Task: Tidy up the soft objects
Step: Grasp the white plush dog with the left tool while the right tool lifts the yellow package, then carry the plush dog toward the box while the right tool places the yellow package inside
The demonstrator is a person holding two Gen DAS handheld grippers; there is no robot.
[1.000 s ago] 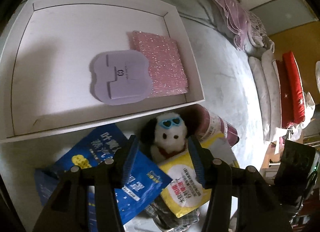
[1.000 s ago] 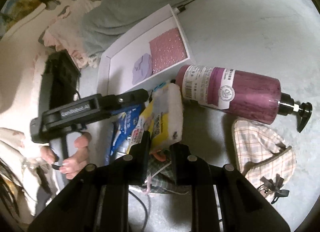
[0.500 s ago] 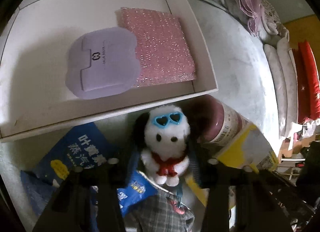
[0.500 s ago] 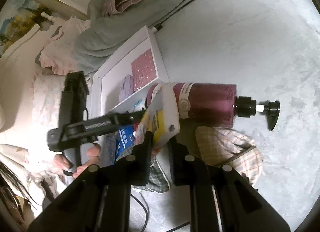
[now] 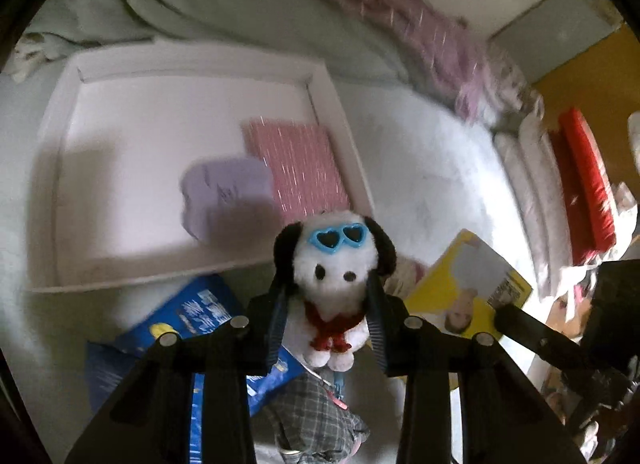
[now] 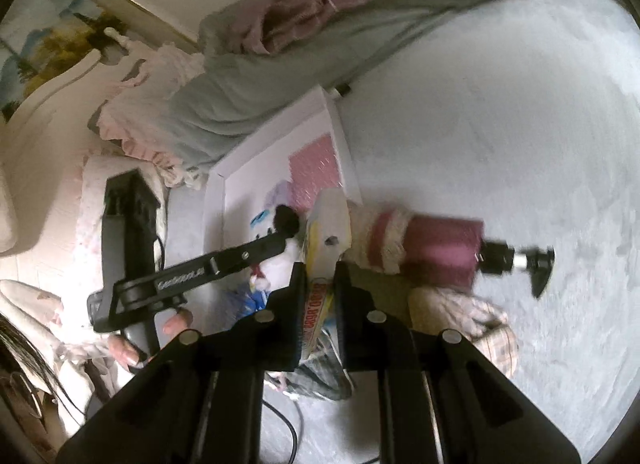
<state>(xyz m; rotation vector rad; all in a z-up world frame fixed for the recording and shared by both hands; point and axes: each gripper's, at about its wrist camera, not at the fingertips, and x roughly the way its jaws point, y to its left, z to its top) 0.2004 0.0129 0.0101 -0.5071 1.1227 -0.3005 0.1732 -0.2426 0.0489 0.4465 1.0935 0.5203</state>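
Plush dog [image 5: 334, 284], between closing left gripper [image 5: 328, 328] pads

- plush dog [image 5: 334, 264]: white body, black ears, black eyes and nose; blue heart-shaped sunglasses; red scarf at the neck
- tray [image 5: 60, 144], upper left of the left wrist frame: white throughout
- sparkly pad [image 5: 300, 168] in the tray: pink with pale glinting streaks
- case [image 5: 228, 188] beside it: pale lilac
- packet [image 5: 200, 304], lower left: bright blue with white characters and a yellow spot
- flat pack [image 5: 468, 284], right of centre: yellow border, grey-white panel
- cloth [image 5: 316, 416], bottom centre: grey plaid
- pump bottle [image 6: 440, 252]: maroon body, pale label, black pump
- pouch [image 6: 472, 316], lower right of the right wrist frame: beige check
- bed [image 6: 500, 124]: pale grey-white
- cushion [image 5: 584, 184], right edge: red
- both grippers [image 5: 326, 328] [image 6: 320, 292]: black; blue ribbed pads on the left one's jaws
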